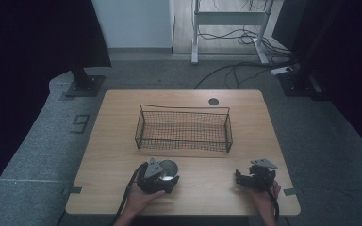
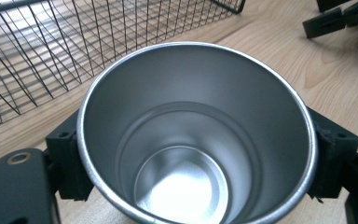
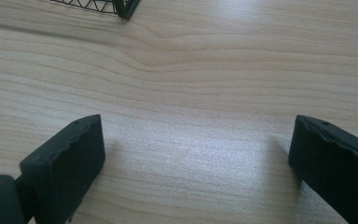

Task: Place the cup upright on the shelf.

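Observation:
A shiny metal cup [image 1: 168,166] stands upright on the wooden table [image 1: 122,141], near its front edge, left of centre. My left gripper [image 1: 164,177] is shut on the cup. In the left gripper view the cup [image 2: 191,140] has an empty inside, and a black pad [image 2: 67,158] presses against each side of its wall. My right gripper [image 1: 242,178] rests near the front right of the table. Its jaws stand open [image 3: 196,158] over bare wood with nothing between them.
A black wire basket [image 1: 183,141] stands in the middle of the table, just behind the cup, and its mesh [image 2: 51,51] is close at the upper left of the left gripper view. One basket corner [image 3: 121,7] lies ahead of the right gripper. A small dark round spot [image 1: 213,101] marks the table's far edge.

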The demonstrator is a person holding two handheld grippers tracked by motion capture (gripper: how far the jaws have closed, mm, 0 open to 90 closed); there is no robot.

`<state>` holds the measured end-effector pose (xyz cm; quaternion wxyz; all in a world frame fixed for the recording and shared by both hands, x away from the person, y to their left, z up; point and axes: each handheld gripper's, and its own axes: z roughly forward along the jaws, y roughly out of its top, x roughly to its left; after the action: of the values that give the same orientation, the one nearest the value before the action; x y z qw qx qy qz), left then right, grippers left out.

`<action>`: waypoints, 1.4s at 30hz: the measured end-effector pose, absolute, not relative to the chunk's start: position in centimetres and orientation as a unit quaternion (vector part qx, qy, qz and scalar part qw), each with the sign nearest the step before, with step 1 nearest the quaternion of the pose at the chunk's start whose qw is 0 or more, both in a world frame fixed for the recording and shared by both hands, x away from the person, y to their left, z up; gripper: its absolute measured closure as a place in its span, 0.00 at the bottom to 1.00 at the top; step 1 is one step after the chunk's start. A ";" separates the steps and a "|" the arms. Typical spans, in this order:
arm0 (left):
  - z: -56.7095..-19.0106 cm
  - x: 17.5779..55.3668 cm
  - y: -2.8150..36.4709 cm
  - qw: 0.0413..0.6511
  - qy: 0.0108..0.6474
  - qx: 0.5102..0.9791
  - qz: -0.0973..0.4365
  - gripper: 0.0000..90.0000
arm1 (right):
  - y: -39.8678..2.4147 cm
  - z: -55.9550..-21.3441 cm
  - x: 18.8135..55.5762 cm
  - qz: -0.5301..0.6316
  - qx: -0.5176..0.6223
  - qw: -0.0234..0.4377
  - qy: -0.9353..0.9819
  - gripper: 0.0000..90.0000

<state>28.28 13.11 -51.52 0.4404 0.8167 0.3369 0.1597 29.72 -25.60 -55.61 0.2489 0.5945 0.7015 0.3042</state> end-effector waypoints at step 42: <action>-46.2 29.0 15.0 0.489 0.343 0.784 0.165 0.18 | -25.6 -55.6 29.5 0.306 0.595 0.251 0.699 0.06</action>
<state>29.01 15.00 -46.24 0.4895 0.7845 0.3434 0.1645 29.51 -25.60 -55.61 0.2514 0.5953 0.6992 0.3059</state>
